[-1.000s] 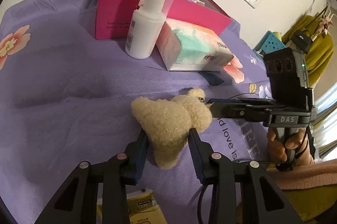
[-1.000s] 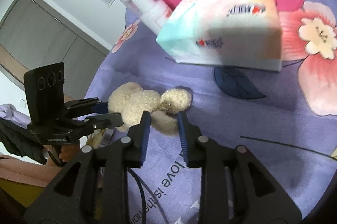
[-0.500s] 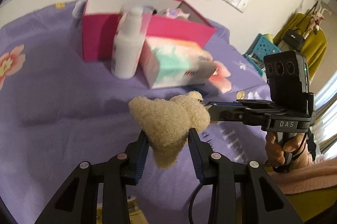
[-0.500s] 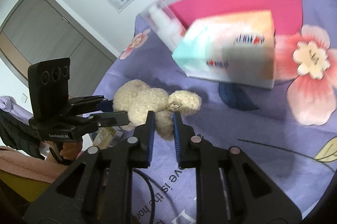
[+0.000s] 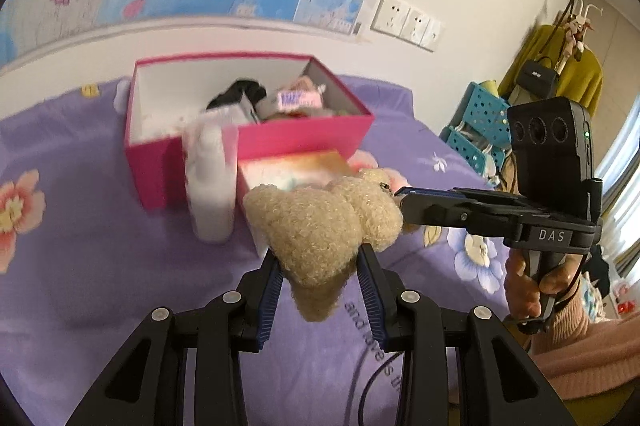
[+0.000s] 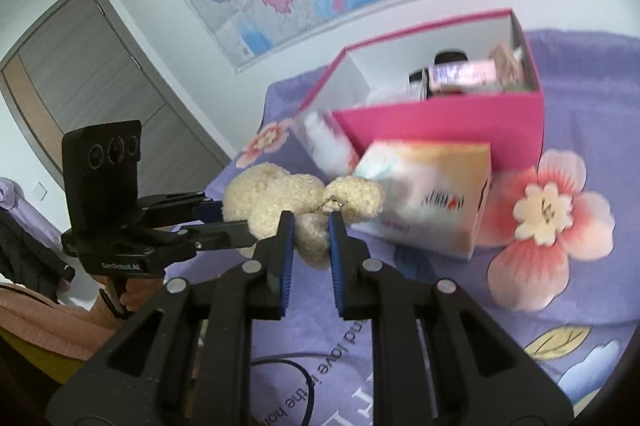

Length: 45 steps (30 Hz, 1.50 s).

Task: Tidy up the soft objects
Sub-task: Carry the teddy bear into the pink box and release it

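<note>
The plush toy (image 5: 320, 226) hangs mid-frame above the purple bed (image 5: 80, 266), in front of the pink box (image 5: 248, 146). The left gripper (image 5: 320, 282) is clamped on its body; the right gripper (image 6: 310, 230), whose jaws have just been closing, pinches a limb. It looks light, squashy and unbreakable; the thick body gives the surest hold.

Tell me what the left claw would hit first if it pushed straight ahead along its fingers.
The left claw, shut on the plush toy, points at the tissue pack directly behind the toy, so probably that first; the pink box lies beyond. Depth is uncertain.
</note>
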Available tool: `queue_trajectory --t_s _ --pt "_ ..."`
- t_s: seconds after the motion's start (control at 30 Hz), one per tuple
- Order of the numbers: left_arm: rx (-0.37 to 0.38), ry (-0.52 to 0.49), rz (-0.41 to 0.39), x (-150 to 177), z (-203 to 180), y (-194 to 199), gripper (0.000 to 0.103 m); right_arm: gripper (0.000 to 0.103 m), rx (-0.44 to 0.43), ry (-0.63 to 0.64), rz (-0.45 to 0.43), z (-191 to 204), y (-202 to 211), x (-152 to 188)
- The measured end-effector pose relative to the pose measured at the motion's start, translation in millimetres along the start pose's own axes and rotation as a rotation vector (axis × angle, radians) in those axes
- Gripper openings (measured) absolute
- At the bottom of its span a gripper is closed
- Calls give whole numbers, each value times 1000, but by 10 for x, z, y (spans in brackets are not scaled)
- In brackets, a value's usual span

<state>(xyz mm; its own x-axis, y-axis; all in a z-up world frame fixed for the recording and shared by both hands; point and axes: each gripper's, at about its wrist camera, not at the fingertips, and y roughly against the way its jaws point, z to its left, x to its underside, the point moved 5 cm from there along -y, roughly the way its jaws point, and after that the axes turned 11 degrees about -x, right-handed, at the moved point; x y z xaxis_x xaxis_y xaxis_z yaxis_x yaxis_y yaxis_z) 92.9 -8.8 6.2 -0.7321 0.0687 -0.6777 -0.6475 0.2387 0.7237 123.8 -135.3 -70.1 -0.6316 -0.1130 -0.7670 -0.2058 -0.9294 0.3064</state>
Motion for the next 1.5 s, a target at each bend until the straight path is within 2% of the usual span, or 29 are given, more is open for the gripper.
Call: queue_trajectory --t_s 0.33,0.9,1.5 --pt "-45 -47 -65 -427 -33 45 37 19 6 51 -61 13 53 -364" --pt "-95 -43 -134 -982 170 50 37 19 4 85 -107 -116 -42 -979" --pt "-137 16 -100 -1264 544 -246 37 19 43 89 -81 -319 -416 -1366"
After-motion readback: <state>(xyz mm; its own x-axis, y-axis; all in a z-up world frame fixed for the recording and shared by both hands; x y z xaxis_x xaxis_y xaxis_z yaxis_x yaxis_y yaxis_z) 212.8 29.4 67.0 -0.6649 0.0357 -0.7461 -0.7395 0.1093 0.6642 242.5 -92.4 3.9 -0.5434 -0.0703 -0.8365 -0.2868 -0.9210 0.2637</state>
